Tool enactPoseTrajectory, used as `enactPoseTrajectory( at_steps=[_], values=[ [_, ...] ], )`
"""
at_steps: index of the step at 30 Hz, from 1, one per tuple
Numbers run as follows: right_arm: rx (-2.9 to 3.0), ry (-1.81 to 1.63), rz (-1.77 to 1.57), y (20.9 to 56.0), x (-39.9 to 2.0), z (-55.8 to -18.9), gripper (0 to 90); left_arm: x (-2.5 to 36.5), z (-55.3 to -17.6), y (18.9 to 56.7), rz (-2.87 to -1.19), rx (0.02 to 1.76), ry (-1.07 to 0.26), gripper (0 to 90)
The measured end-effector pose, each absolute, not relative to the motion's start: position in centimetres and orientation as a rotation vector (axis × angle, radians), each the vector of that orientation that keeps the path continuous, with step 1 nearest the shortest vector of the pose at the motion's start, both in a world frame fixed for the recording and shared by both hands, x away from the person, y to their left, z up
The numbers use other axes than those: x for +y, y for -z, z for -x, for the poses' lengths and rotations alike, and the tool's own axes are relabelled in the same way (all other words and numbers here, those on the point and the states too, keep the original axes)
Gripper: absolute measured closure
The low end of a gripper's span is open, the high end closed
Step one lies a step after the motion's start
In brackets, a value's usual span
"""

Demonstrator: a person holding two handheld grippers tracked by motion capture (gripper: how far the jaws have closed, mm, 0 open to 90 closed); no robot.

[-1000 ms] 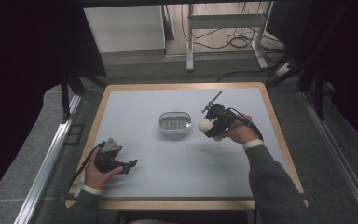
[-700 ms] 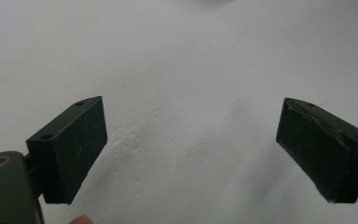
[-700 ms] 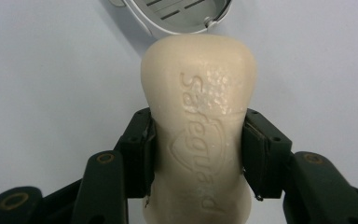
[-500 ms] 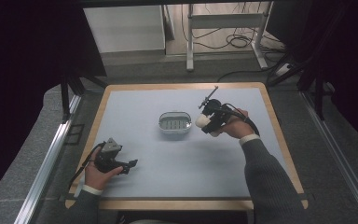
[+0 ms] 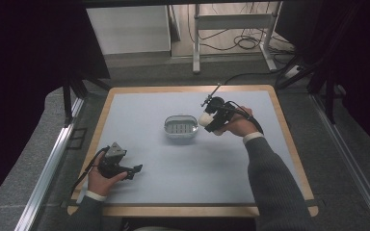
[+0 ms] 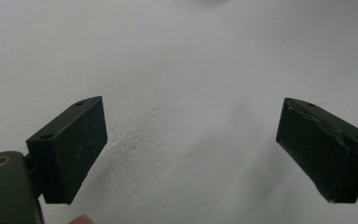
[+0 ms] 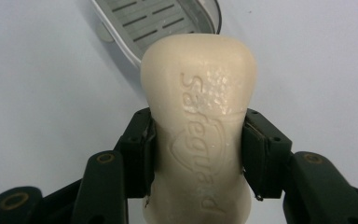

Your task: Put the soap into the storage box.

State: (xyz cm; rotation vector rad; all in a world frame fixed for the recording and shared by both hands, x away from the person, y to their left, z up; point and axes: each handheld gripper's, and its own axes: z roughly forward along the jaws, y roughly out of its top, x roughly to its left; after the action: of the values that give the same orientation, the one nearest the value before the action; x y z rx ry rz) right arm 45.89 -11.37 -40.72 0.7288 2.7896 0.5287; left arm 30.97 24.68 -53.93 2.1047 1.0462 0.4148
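A cream bar of soap [image 7: 198,126] with embossed lettering is clamped at its waist between the two black pads of my right gripper [image 7: 196,154]. In the high view that gripper [image 5: 211,120] holds the soap [image 5: 204,119] in the air just right of a grey slotted soap dish [image 5: 180,126], whose grid [image 7: 156,18] lies just beyond the soap's far end. My left gripper [image 5: 134,170] rests at the table's near left, held by a hand. Its jaws stand wide apart [image 6: 191,149] over bare pale table with nothing between them.
The pale blue table top [image 5: 154,106] has a wooden border [image 5: 188,210]. Beyond its far edge stand a metal frame's legs [image 5: 231,29] with cables on the floor. A metal rail [image 5: 48,163] runs along the left side.
My right gripper has carried the soap leftward and slightly up, from beside the dish's right side to close against it. The left gripper has stayed put.
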Motion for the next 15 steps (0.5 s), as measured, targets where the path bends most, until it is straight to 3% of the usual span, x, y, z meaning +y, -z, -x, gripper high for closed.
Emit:
enactPoseTrajectory(
  at_steps=[15],
  values=[
    [2.800, -0.556, -0.727, 40.3, -10.6, -47.4, 49.6, 24.7, -31.0, 53.9, -2.104, 1.045, -0.413, 9.1]
  ],
)
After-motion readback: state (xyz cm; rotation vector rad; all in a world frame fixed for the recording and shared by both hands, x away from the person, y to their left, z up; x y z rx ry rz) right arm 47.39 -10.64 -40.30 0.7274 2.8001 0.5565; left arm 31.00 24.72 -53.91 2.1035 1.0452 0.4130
